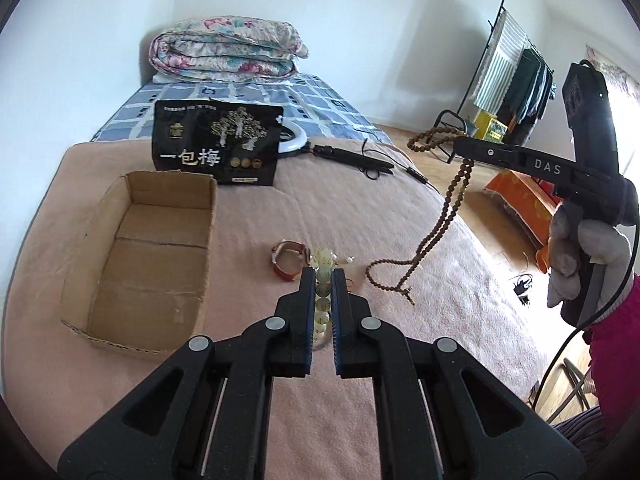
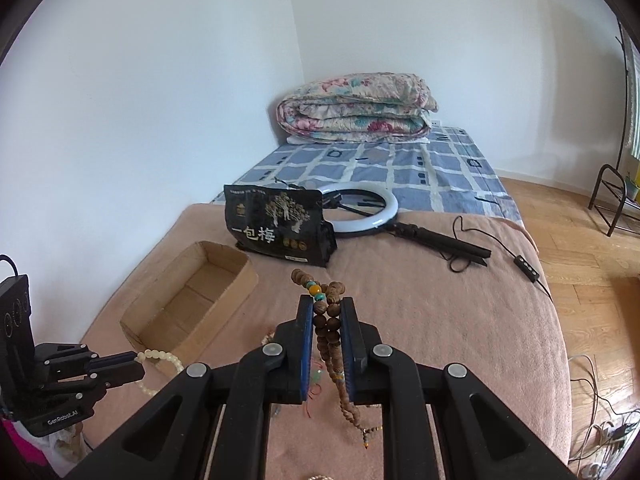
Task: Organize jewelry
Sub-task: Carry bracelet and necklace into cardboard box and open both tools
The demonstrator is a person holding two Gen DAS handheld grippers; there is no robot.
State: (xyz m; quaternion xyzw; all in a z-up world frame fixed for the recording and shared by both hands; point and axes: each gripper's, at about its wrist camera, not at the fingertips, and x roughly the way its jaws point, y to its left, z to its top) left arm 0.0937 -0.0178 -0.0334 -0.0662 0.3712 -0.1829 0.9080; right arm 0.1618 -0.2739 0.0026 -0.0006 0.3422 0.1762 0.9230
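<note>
My left gripper (image 1: 323,276) is shut on a pale green bead bracelet (image 1: 322,300), lifted above the pink blanket; the right wrist view shows this gripper (image 2: 138,362) with the bracelet (image 2: 160,360) hanging from it. My right gripper (image 2: 326,306) is shut on a long brown wooden bead string (image 2: 326,320) that dangles below it. In the left wrist view that right gripper (image 1: 460,145) holds the string (image 1: 440,216) high, its lower end still on the blanket. A red-strapped watch (image 1: 288,265) lies on the blanket. An open cardboard box (image 1: 140,260) stands to the left.
A black snack bag (image 1: 216,142) stands behind the box. A ring light (image 2: 360,210) with its black stand and cable lies beyond. A folded floral quilt (image 1: 228,50) sits at the bed's far end. A clothes rack (image 1: 512,80) stands on the wooden floor at right.
</note>
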